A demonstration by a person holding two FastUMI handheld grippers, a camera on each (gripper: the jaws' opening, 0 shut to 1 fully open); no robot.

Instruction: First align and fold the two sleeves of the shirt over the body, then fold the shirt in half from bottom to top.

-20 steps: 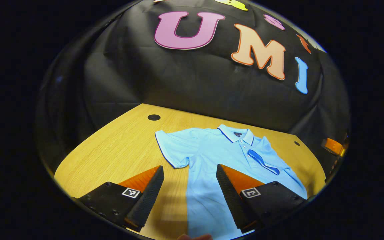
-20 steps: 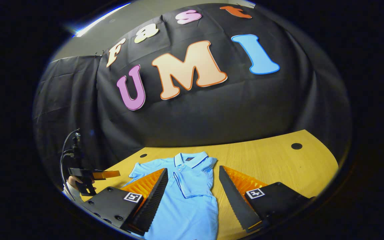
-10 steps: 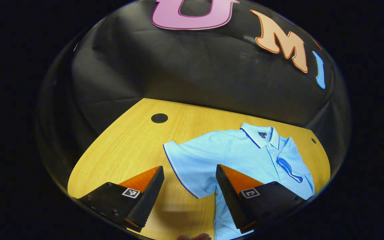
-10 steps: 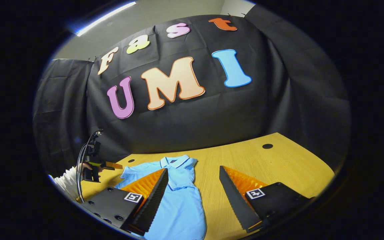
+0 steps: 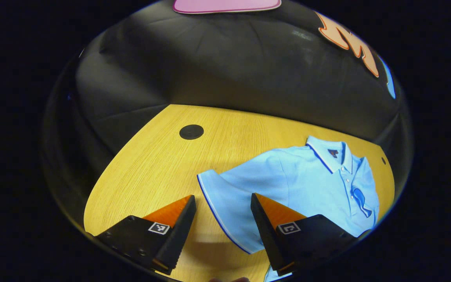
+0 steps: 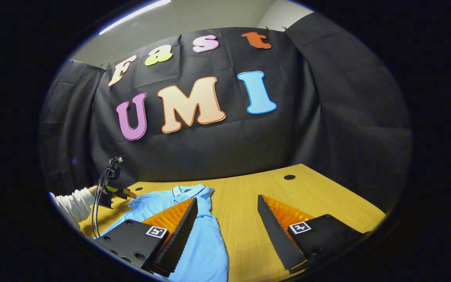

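A light blue polo shirt (image 5: 300,180) lies flat on the wooden table (image 5: 151,164), collar toward the back wall. One sleeve is folded over the chest at the right side. The other sleeve (image 5: 229,203) spreads out flat, its dark-trimmed cuff lying between the fingers of my left gripper (image 5: 222,201), which hangs open just above it. In the right gripper view the shirt (image 6: 204,246) lies at lower left, and my right gripper (image 6: 227,205) stands open over the shirt's right edge and bare table. The left gripper (image 6: 121,192) also appears far off at the left, held by a hand with a white sleeve (image 6: 73,203).
Round black holes mark the table top (image 5: 191,132) (image 6: 289,177). Black cloth closes the booth behind and beside the table. Bare wood stretches left of the shirt in the left gripper view and right of it in the right gripper view (image 6: 319,196).
My left gripper has moved left and forward until the spread sleeve's cuff lies between its fingers. The right gripper has drifted right, off the shirt's body. Both stay open.
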